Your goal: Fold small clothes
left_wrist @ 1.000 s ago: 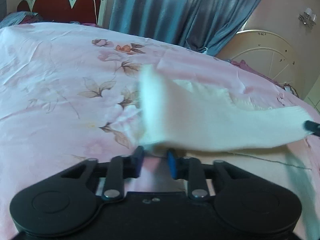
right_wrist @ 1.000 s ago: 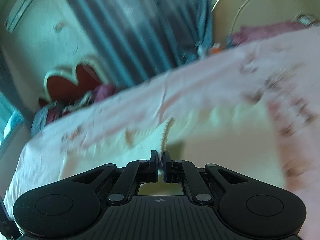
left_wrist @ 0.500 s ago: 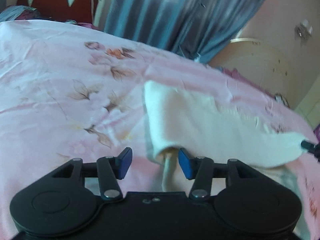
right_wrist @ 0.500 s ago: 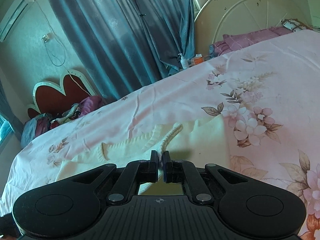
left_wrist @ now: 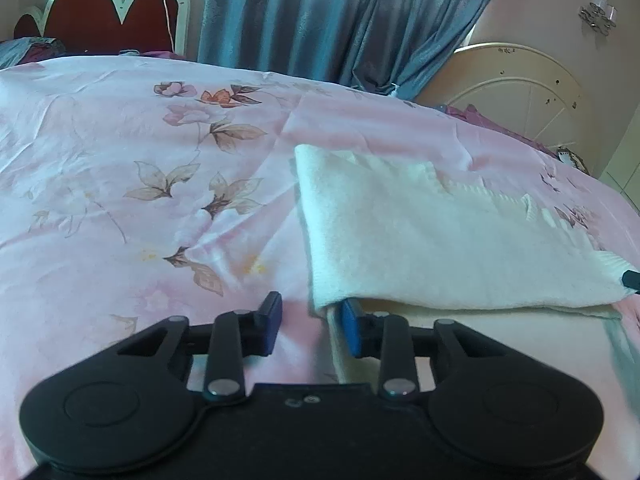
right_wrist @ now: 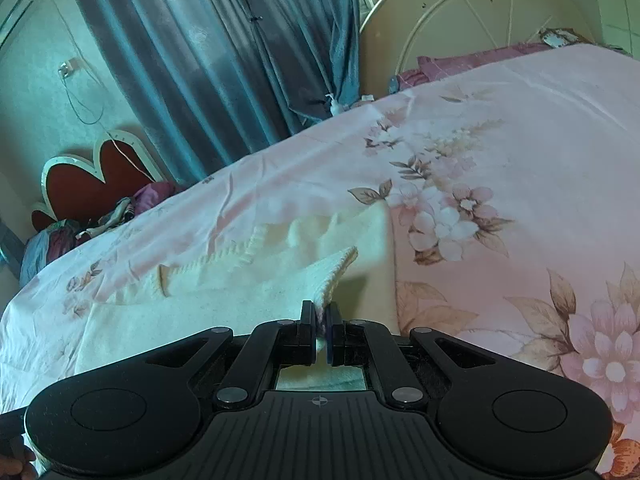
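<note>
**Two low wrist views across one bed**

The left wrist camera sits low over the pink floral bedsheet (left_wrist: 120,200), looking along the left gripper (left_wrist: 310,326) toward the blue curtain (left_wrist: 320,20). The right wrist camera (tilted a little) looks along the right gripper (right_wrist: 320,332) from close above the cream garment (right_wrist: 240,280). Both views share that garment (left_wrist: 440,240), the curtain (right_wrist: 220,60) and the red headboard (left_wrist: 104,20).

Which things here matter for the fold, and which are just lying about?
Job:
- cream knit garment, part folded over
- right claw, shut on its corner
- left claw, open at the fold edge

Lying about:
- floral bedsheet
- blue curtain
- red headboard
- clothes pile
</note>
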Demonstrator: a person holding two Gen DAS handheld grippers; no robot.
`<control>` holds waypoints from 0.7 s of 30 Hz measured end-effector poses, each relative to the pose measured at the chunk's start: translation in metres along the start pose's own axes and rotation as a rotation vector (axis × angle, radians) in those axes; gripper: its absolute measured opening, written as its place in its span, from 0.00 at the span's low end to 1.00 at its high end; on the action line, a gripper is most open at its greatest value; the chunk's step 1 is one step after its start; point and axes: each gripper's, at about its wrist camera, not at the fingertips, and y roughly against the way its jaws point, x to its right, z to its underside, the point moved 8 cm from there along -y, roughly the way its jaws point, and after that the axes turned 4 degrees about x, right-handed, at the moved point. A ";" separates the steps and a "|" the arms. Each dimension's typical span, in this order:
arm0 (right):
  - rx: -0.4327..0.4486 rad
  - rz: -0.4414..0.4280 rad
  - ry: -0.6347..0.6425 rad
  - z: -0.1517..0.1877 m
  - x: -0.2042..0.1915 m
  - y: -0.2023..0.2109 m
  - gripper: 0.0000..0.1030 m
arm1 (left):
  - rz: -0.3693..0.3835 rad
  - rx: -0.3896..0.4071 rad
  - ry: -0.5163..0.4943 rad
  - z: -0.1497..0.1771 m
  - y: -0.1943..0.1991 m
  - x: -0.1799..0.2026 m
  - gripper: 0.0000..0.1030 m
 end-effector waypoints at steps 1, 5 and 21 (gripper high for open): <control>0.000 0.001 0.004 0.001 0.000 0.000 0.03 | 0.001 -0.002 0.000 0.000 -0.001 0.000 0.29; -0.013 0.013 0.017 0.007 0.001 0.000 0.03 | 0.006 -0.006 0.001 0.000 -0.001 0.000 0.29; 0.009 0.150 -0.004 0.012 0.015 0.001 0.04 | -0.003 0.043 -0.027 -0.011 0.018 -0.008 0.54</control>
